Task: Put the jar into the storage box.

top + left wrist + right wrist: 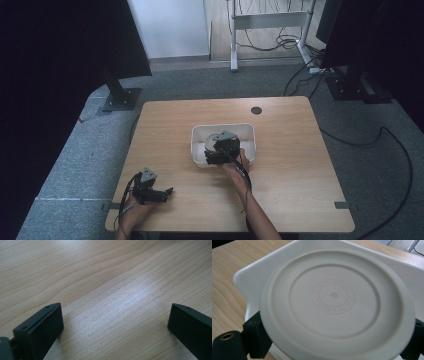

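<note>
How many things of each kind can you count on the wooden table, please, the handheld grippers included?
Black two-jaw handheld grippers: 2, the left gripper and the right gripper
White rectangular plastic tubs: 1
Cream round plastic plates, underside up: 1
Total: 4

A rectangular light wooden table point(295, 165) with rounded corners and a small dark round hole point(256, 110) near its far edge stands on grey carpet point(75, 160); black cables point(385, 145) trail over the carpet at the right; a white metal frame point(270, 22) stands beyond, before a pale wall point(170, 25); dark panels point(55, 65) on black stands point(119, 95) flank both sides; soft light sheens the tabletop.
</note>
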Motion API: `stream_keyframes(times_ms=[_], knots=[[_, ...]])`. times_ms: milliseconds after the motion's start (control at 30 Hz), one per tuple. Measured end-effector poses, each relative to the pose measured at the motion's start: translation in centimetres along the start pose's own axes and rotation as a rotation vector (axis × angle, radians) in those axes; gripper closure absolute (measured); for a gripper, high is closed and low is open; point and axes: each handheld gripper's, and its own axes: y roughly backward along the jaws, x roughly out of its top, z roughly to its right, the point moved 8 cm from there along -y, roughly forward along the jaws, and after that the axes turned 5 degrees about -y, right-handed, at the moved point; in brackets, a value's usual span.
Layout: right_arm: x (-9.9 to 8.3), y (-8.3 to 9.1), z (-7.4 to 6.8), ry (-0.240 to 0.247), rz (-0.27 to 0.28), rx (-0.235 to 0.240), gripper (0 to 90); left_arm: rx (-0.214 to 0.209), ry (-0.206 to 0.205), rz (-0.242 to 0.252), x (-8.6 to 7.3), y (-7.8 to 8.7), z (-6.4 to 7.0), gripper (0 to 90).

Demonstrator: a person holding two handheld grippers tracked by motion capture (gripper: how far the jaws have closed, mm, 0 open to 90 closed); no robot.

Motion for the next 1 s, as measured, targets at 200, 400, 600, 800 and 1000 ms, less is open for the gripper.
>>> stream_keyframes(times_ms=[200, 400, 600, 800, 1000], knots=[[-0.3, -0.7, -0.2, 0.004, -0.017, -0.014, 9.4, -0.001, 0.0, 0.0, 0.0, 0.0, 0.0, 0.0], [-0.8, -1.4, -0.4, 0.014, -0.034, -0.019, 9.4, -0.002, -0.002, 0.0, 0.0, 0.0, 0.0, 0.0], [-1.2, -1.8, -0.4, 0.013, -0.048, -0.021, 9.4, -0.002, -0.002, -0.001, 0.0, 0.0, 0.0, 0.0], [-1.3, -1.8, -0.3, -0.015, -0.052, -0.011, 9.3, -0.002, -0.002, -0.001, 0.0, 0.0, 0.0, 0.0], [-1.2, -1.8, -0.3, -0.013, -0.06, -0.001, 8.6, -0.002, -0.001, 0.0, 0.0, 0.0, 0.0, 0.0]])
